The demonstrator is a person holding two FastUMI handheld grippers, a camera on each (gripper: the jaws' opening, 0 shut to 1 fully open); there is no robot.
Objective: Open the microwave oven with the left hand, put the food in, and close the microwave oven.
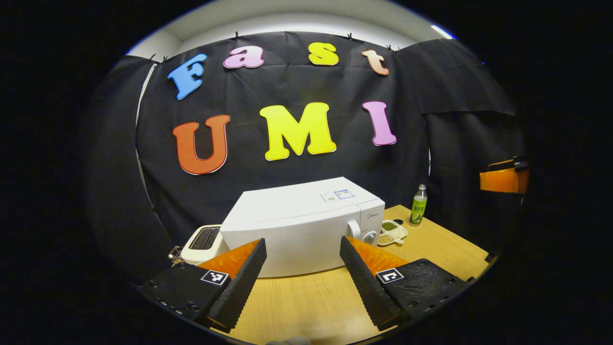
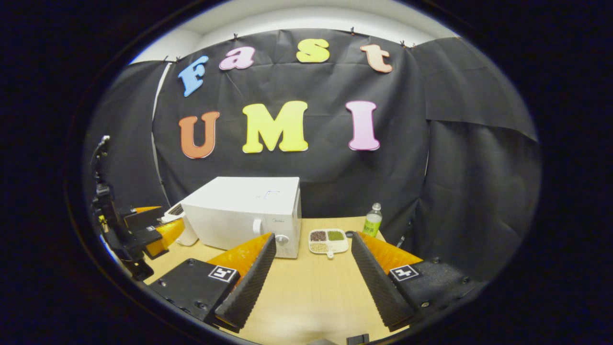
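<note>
A white microwave oven (image 1: 306, 225) stands on the wooden table with its door closed; in the right gripper view the microwave oven (image 2: 244, 211) sits left of centre. Just to its right lies the food, a white divided dish (image 1: 392, 231) of beans and grains, which the right gripper view shows as the dish (image 2: 328, 240) straight ahead. My left gripper (image 1: 302, 244) is open, a short way in front of the microwave's door, holding nothing. My right gripper (image 2: 313, 238) is open too and faces the dish from a distance. At the far left of that view the left gripper (image 2: 139, 230) hangs above the table.
A green-labelled bottle (image 1: 418, 206) stands behind the dish, near the cloth wall. A white toaster (image 1: 206, 242) sits left of the microwave. Bare wooden table (image 2: 311, 287) lies between the grippers and the microwave. An orange part of the other gripper (image 1: 503, 179) shows far right.
</note>
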